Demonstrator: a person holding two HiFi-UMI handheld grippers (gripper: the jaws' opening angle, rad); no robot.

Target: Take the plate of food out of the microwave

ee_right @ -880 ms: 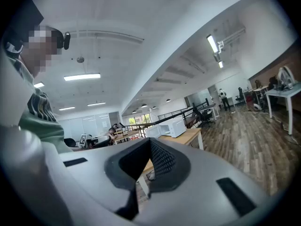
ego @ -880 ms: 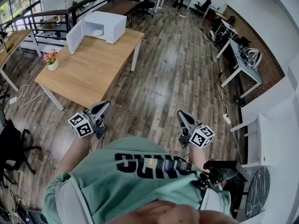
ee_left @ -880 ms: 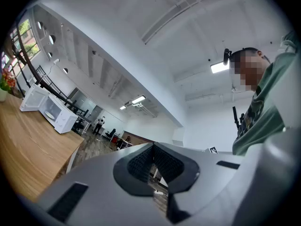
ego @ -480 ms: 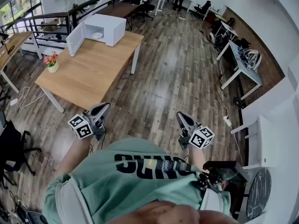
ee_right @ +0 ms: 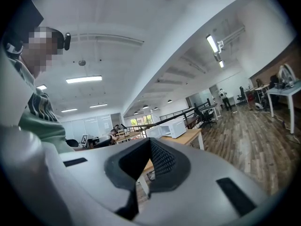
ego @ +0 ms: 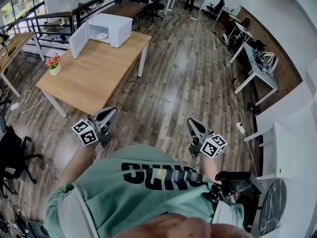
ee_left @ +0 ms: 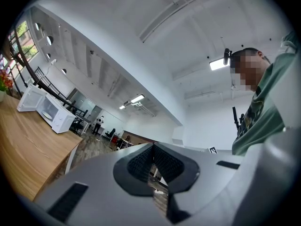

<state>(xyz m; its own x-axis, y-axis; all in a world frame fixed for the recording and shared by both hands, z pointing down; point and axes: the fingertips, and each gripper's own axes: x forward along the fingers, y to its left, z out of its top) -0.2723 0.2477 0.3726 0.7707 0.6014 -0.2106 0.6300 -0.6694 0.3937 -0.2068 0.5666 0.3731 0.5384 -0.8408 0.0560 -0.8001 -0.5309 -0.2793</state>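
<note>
Left tongs (ego: pixel 110 112) clenched, nothing gripped. Right tongs (ego: pixel 191 124) clenched, likewise empty. Both are held low over the floor (ego: pixel 173 83), well apart from the bench (ego: pixel 94 73). Plate (ego: pixel 102 35) is seen inside the microwave (ego: pixel 118 26) at the bench's far end; door (ego: pixel 77 40) found open. Food on it cannot be made out.

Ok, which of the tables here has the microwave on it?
The light wooden table with white legs, nearest the person: the open white microwave sits at its far end, a flower pot at its left edge.
</note>
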